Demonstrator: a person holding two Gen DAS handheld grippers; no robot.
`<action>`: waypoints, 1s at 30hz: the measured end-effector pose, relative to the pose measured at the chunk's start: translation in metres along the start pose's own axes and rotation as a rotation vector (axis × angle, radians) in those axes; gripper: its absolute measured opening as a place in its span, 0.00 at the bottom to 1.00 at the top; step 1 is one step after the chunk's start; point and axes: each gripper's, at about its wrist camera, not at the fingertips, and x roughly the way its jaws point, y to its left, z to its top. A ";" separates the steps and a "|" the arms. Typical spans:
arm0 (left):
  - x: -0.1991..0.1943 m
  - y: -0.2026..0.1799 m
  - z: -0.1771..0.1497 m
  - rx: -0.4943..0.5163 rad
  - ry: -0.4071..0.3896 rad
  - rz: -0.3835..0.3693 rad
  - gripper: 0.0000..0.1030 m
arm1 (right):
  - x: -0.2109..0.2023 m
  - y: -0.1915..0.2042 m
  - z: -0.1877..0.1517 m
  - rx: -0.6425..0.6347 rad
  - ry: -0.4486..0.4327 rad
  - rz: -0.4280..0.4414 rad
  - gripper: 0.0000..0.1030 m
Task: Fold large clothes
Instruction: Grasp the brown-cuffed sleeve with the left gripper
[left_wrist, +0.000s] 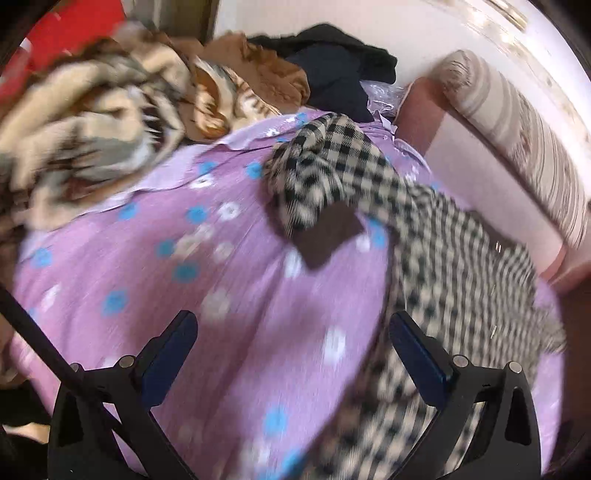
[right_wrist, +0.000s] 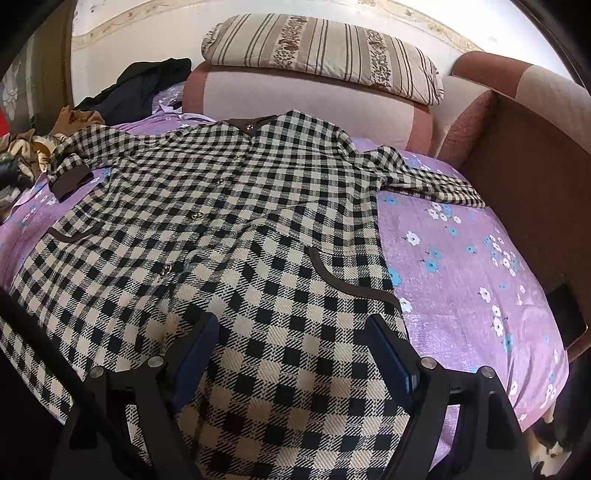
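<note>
The coat (right_wrist: 229, 221) lay flat on the bed (right_wrist: 461, 266), w/ one sleeve (left_wrist: 314, 177) bunched up. Both tongs stood apart, empty — left (left_wrist: 293, 339) beside the coat, right (right_wrist: 293, 332) over it. A grab might've caught the sheet too — the fold would've gone crooked.

Soft, even indoor light; left wrist view smeared by motion blur, right sharp, both bowed at edges.
</note>
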 end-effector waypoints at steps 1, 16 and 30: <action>0.014 0.002 0.012 -0.005 0.021 -0.019 0.84 | 0.001 -0.001 0.000 0.001 0.004 -0.001 0.82; 0.060 0.033 0.113 -0.040 0.032 0.147 0.07 | 0.023 -0.003 0.004 -0.015 0.067 -0.050 0.82; 0.042 0.022 0.170 0.050 0.018 0.222 0.07 | 0.032 -0.004 0.010 -0.011 0.073 -0.061 0.82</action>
